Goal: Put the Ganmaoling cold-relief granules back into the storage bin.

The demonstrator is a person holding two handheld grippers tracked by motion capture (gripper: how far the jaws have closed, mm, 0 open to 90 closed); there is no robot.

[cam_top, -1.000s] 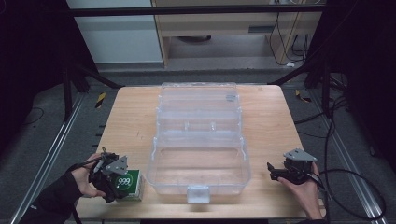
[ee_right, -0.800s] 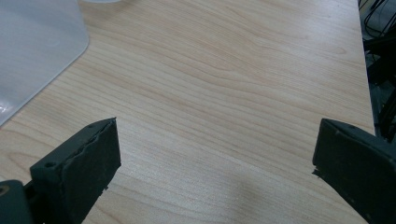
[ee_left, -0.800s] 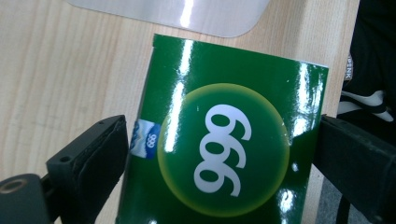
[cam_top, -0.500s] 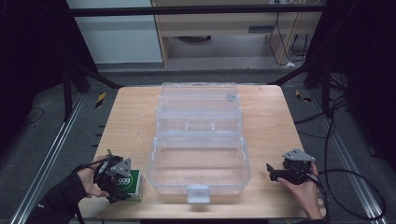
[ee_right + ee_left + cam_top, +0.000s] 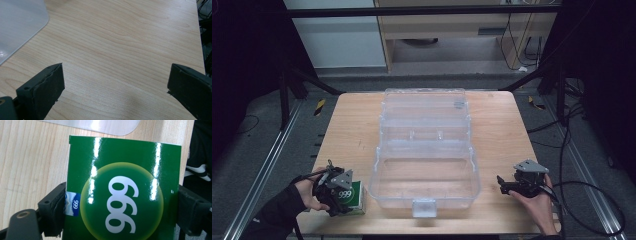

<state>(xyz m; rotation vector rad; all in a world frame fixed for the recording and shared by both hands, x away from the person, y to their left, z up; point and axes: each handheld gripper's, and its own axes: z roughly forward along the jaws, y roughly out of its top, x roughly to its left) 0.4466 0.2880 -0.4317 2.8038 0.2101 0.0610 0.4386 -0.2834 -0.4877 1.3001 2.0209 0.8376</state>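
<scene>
A green carton marked 999 lies flat on the wooden table at the front left, beside the clear plastic case. My left gripper reaches over it from the left. In the left gripper view the carton sits between the two black jaws, whose pads touch its long sides. These jaws have just been closing, with the carton between them. My right gripper rests at the front right in a hand, and its jaws stand wide apart over bare wood.
The clear case lies open in the middle of the table, its lid folded back toward the far edge and a latch at the front. Its rounded corner lies to the left of my right gripper. Cables trail on the floor to the right.
My left gripper has edged a little toward the front edge and settled onto the green carton. The right hand and its gripper have kept still.
</scene>
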